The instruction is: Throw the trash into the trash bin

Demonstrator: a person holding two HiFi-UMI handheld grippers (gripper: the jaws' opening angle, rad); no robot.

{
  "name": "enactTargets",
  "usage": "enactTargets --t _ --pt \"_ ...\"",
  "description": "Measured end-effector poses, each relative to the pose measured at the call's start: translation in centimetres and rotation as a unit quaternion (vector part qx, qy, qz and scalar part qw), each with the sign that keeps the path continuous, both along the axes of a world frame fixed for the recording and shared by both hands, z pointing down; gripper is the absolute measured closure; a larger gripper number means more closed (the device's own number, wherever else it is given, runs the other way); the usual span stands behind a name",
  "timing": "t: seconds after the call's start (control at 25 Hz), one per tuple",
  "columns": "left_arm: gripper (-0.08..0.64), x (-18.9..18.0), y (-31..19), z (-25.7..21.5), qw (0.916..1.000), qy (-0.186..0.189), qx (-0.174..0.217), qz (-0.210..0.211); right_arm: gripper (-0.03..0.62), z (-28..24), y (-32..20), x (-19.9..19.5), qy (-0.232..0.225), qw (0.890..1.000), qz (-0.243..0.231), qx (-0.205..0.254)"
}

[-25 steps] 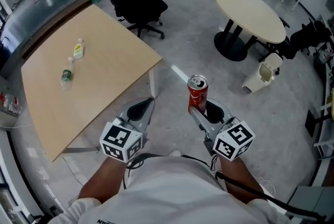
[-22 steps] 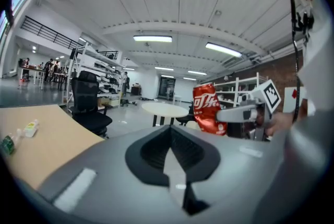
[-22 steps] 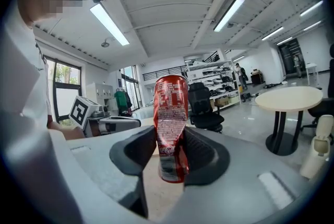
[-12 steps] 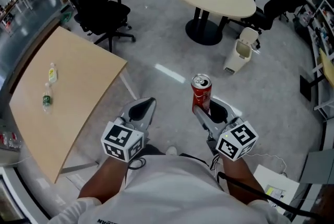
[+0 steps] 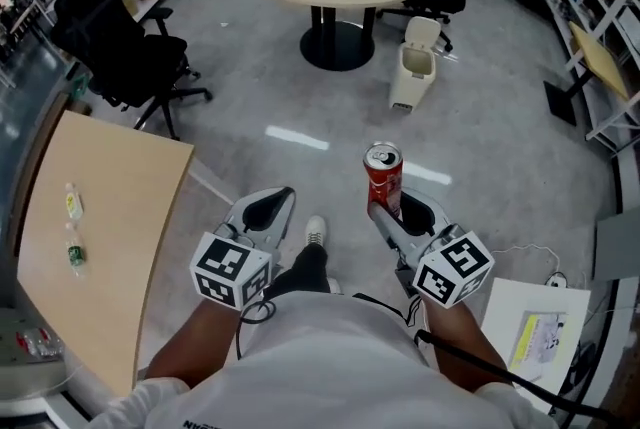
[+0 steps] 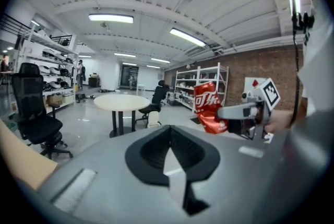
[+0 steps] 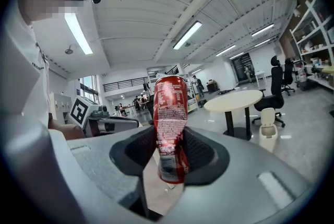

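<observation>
My right claw (image 5: 384, 209) is clamped on the lower part of the dented red can (image 5: 382, 179), which stands upright over the floor. My left claw (image 5: 272, 207) is closed on nothing. The white trash bin (image 5: 412, 73) stands well ahead. With such a low hold on crumpled metal, I judge a jolt could tip the can out short of the bin.

Glossy metal can (image 5: 383, 179) w/ dents, shiny smooth floor (image 5: 500, 147), matt wood-look tabletop (image 5: 110, 227), plastic bin (image 5: 413, 75)
</observation>
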State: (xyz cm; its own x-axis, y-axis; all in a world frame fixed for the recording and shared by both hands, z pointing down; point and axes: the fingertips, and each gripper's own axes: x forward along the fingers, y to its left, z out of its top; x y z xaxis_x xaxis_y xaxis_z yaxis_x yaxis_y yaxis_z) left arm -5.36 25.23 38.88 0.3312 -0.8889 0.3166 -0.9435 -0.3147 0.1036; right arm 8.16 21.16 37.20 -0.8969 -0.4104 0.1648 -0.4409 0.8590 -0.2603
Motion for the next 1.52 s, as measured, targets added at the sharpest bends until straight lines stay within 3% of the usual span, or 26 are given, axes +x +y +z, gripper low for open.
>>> enactTargets --t 0.2,0.44,0.88,1.52 --pt "0.552 2.8 -3.5 -0.2 0.9984 0.004 0.006 0.056 0.437 0.5 -1.7 3.1 0.008 0.999 0.053 -0.003" --pt "0.552 4.2 -7.1 0.3 0.9956 0.017 0.004 0.092 0.439 1.4 -4.4 5.0 0.021 0.995 0.096 -0.014" --pt "0.552 2.6 -14.1 1.0 0.9937 0.031 -0.009 0.108 0.439 0.6 -11.0 3.6 0.025 0.992 0.122 -0.016" --pt "0.552 0.1 -25.4 -0.5 0.9848 0.041 0.014 0.168 0.441 -0.7 -20.6 1.0 0.033 0.983 0.181 -0.008"
